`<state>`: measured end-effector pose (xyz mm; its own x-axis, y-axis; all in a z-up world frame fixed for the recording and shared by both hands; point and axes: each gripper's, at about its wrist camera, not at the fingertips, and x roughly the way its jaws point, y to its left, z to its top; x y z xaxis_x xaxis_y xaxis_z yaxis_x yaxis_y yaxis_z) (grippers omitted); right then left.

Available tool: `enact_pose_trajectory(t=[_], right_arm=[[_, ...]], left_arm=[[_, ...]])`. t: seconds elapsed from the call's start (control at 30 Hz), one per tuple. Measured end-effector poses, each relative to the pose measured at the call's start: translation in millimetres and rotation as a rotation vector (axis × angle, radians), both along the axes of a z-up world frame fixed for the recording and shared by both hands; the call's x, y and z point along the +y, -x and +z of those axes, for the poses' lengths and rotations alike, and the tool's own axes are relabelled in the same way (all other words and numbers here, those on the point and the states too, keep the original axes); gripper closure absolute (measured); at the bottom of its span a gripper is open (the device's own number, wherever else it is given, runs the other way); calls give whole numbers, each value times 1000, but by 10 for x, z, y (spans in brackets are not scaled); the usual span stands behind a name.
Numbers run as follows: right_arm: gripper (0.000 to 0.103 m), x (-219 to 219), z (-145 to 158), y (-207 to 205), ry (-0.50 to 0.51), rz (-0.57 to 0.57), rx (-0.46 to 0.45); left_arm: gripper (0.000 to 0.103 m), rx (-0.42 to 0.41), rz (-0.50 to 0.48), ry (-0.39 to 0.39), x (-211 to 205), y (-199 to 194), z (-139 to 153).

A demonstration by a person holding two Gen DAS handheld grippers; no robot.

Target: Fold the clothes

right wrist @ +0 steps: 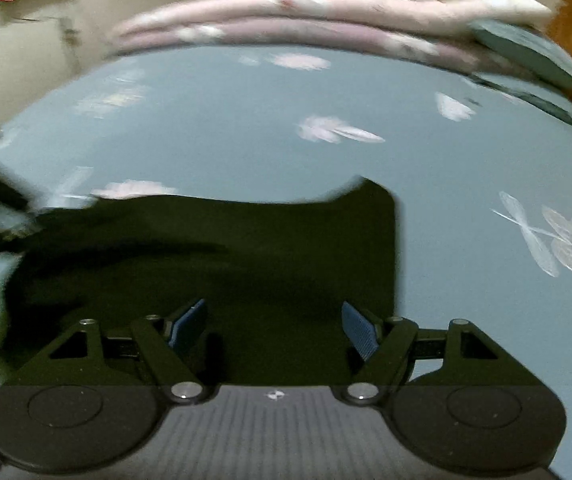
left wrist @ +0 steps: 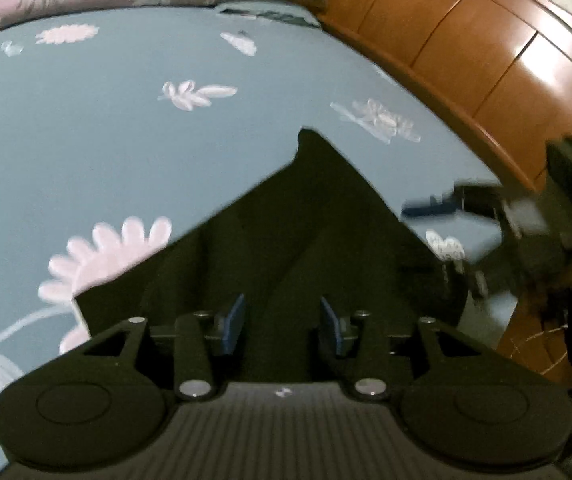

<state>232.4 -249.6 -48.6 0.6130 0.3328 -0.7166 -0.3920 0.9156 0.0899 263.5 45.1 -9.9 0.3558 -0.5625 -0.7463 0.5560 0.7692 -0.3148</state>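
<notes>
Both the left gripper (left wrist: 282, 322) and right gripper (right wrist: 276, 330) hover with fingers released, grasping nothing; the dark garment (right wrist: 222, 256) could bunch up on the bed sheet (left wrist: 126, 120) if pinched unevenly.

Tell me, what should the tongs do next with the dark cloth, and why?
Probably lower the right tongs onto the near edge of the dark folded cloth and pinch it. Both tongs are open and empty above it on the blue flowered bedsheet.

A blue-grey bedsheet (left wrist: 126, 128) printed with pale pink flowers and leaves covers the bed. At its far edge lies a folded pink quilt (right wrist: 306, 12). A glossy wooden headboard (left wrist: 486, 52) curves along one side.
</notes>
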Motion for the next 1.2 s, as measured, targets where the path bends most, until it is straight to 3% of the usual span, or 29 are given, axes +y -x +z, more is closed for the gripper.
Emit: enact_pose_trajectory(t=[0.1, 0.2, 0.37, 0.6, 0.67, 0.93, 1.03, 1.2], right_arm=[[24, 262, -69, 111, 9, 103, -7], [23, 417, -186, 193, 34, 134, 11], [19, 323, -222, 331, 15, 70, 36], [19, -454, 23, 723, -59, -243, 40], [19, -531, 17, 836, -78, -288, 45], [19, -445, -306, 891, -158, -286, 133], [19, -492, -219, 860, -160, -294, 135], [18, -566, -60, 788, -145, -283, 93]], left_arm=[[62, -27, -4, -49, -110, -84, -73], [64, 20, 45, -90, -61, -185, -283], [66, 28, 79, -61, 5, -169, -260], [65, -5, 38, -39, -94, -28, -88], [64, -1, 23, -41, -151, -21, -116], [63, 52, 47, -64, -156, -3, -250], [63, 21, 46, -80, -182, 48, -128], [59, 4, 33, -39, -257, 162, 121]])
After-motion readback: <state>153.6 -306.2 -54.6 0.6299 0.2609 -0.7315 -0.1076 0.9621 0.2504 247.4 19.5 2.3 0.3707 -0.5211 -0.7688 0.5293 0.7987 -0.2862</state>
